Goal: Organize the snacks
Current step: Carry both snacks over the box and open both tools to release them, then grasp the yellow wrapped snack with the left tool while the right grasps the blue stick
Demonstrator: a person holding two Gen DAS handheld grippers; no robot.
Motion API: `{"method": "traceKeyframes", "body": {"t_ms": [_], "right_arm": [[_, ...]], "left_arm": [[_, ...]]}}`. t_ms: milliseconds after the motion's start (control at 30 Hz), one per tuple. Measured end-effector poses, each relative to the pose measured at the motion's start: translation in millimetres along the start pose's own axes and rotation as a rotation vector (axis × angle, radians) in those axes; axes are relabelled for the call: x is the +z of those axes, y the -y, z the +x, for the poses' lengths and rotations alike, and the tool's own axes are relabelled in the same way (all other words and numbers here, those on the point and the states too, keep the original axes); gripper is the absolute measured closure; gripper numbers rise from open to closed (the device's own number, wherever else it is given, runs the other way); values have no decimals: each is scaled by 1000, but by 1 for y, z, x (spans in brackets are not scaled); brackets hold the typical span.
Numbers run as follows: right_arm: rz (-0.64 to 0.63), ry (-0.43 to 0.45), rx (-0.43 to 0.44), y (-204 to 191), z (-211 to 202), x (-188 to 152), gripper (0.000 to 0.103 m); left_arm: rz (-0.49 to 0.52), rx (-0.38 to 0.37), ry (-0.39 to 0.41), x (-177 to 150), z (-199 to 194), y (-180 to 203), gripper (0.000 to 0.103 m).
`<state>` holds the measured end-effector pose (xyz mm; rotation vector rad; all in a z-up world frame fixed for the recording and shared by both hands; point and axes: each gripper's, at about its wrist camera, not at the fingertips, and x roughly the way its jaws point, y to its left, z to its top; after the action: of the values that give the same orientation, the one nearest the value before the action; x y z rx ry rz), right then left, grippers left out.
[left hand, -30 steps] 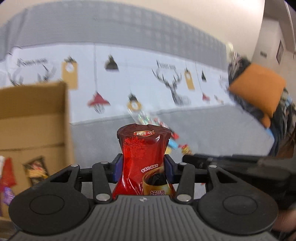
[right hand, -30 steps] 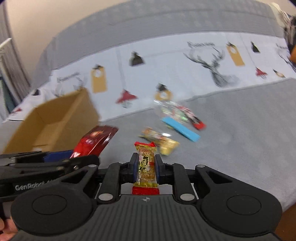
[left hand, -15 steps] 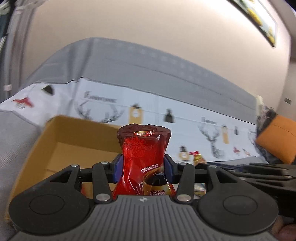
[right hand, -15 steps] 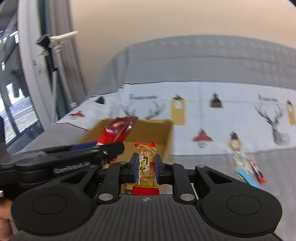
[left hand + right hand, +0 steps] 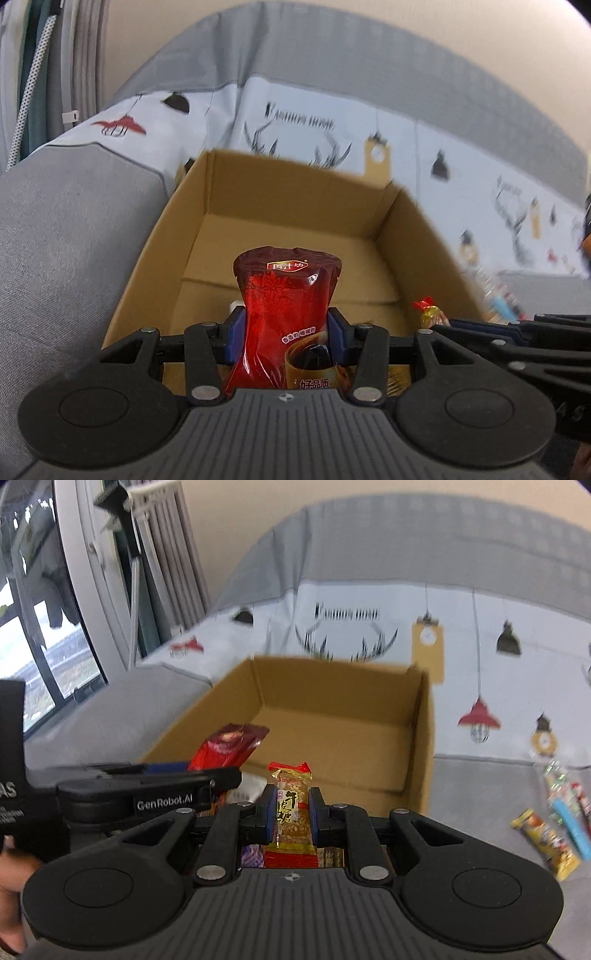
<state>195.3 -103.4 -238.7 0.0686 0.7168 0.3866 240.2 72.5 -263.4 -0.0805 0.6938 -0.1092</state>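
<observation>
My left gripper is shut on a red snack pouch and holds it over the near part of an open cardboard box. My right gripper is shut on a yellow peanut candy bar, over the box's near edge. The red pouch and the left gripper show at left in the right wrist view. The candy bar's red end and the right gripper's fingers show at right in the left wrist view. A few snacks lie in the box's near end, mostly hidden.
The box stands on a grey sofa with a white printed throw behind it. Several loose snacks lie on the seat right of the box, among them a yellow bar and a blue one. A window is at left.
Both grippers have swung left from the loose snacks on the seat to the box and now hold their snacks over it. Both stay shut on their snacks.
</observation>
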Motion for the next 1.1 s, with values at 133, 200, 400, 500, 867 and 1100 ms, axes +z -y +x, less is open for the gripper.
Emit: {"method": "traceKeyframes", "body": {"t_ms": [133,200,400,500,867,1100], "right_arm": [[20,-48,-15,4,21,-10,84],[16,-73,-22,5,30,-15,84],[-43,13,34,4,17,-21,56],[18,88,0,23,-5,-19,44],[277,198,-112,160,-87,-85,45],[383,224,-163,255,-123,-113,50]], "left_arm": [[-15,46,-106,-7,23,-7,53],[-25,51,-143,-10,33,-10,52],[12,83,-56,-7,20,9,16],[25,59,28,-4,3,31,10],[21,-147,47,-12,-11,160,10],[174,-184,-43,-28,40,267,10]]}}
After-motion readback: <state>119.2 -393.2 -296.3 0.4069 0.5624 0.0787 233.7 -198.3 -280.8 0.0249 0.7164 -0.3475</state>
